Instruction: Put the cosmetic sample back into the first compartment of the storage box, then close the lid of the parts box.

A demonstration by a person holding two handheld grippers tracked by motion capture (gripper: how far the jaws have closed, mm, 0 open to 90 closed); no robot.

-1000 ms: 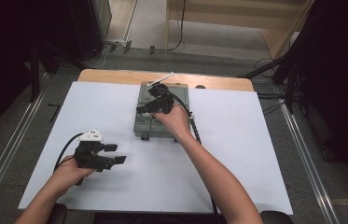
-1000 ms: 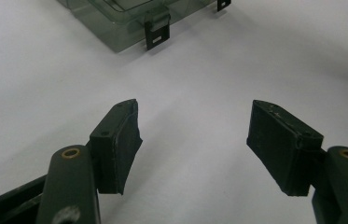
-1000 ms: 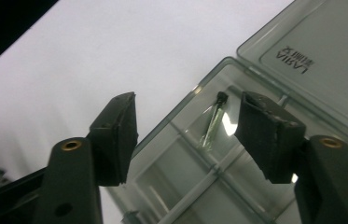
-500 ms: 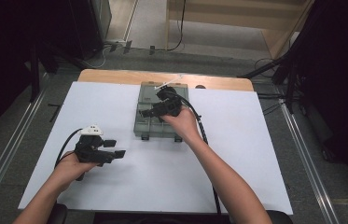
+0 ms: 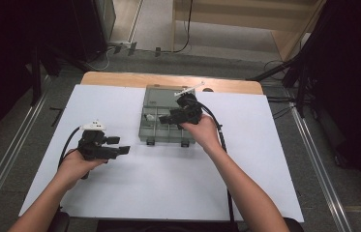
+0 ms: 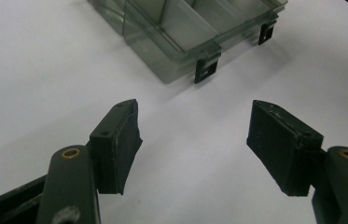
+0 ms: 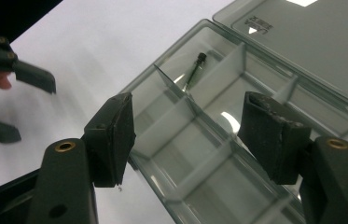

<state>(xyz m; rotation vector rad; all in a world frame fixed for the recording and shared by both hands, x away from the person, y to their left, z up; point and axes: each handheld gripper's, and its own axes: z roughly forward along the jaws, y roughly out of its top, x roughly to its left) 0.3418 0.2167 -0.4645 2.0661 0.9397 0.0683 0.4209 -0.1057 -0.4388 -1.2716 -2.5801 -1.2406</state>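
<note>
Over compartment box [image 5: 163, 121], right gripper [image 7: 188, 130] open, screw [image 7: 195, 69] inside

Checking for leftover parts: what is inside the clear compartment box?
The compartment box holds one dark screw in a far cell; the other visible cells look empty. The right gripper hides parts.

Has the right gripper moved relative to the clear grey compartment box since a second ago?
Yes. The right gripper, jaws open and empty, has moved from the far edge of the clear grey compartment box toward its near left part, over the compartments.
</note>
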